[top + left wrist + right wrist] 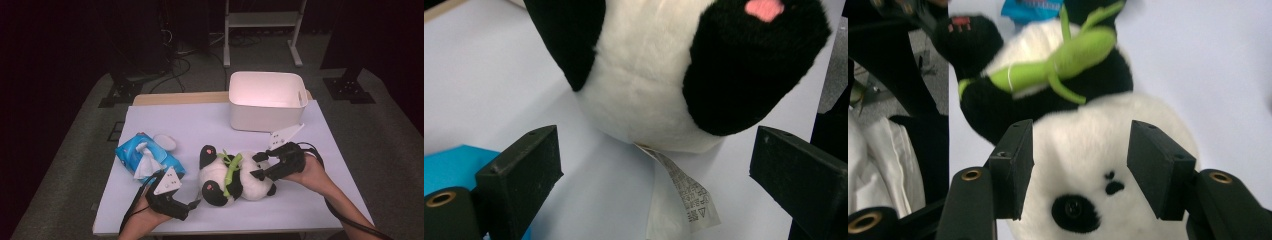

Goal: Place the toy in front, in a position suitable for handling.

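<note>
I am holding my right gripper (261, 165) with fingers apart, straddling the panda (235, 177) head without pressing, positioned to clamp. My left gripper (192, 204), fingers apart and empty, is waiting near its foot. The panda is lying on the bench (200, 125).

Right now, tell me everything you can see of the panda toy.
The panda toy is a soft plush with white fur, black limbs and ears, pink paw pads and a green bamboo sprig across its chest. It lies on its back on the pale table. A white care label trails from its base. The right gripper straddles its head with open jaws; the left gripper sits open near its feet.
</note>
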`<state>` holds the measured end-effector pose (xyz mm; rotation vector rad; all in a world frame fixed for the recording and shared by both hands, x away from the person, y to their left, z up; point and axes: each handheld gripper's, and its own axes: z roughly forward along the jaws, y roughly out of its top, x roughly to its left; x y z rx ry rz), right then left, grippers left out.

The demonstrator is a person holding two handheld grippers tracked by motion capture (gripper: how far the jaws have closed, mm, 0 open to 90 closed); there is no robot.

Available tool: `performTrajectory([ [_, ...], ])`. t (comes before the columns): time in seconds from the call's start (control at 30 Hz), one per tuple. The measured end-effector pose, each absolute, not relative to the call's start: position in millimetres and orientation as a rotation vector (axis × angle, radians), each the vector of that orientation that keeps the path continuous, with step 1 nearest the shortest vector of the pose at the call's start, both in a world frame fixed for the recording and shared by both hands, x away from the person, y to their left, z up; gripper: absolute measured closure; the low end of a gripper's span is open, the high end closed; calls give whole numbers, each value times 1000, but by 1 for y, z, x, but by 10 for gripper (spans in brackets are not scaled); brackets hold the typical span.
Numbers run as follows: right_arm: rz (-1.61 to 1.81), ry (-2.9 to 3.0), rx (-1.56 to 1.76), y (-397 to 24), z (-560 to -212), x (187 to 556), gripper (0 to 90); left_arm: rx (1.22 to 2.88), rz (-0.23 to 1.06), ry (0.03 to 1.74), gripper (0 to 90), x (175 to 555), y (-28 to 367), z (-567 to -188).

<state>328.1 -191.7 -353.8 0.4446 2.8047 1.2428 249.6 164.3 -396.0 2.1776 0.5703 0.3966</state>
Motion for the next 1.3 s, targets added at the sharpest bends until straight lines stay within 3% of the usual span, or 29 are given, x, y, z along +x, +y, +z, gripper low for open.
performTrajectory([
  [0.33,1295,2714,414,-195,-373,323,435,2214,437,575,53,263,185,-375],
  [0.6,1271,2713,350,-196,-374,317,424,2245,468,580,104,271,205,-358],
  [0.9,1283,2708,358,-196,-375,317,411,2299,482,606,249,277,229,-352],
  [1.13,1293,2705,355,-197,-377,316,397,2327,507,646,416,287,244,-356],
  [1.3,1284,2706,338,-197,-376,316,390,2349,516,658,454,293,249,-357],
])
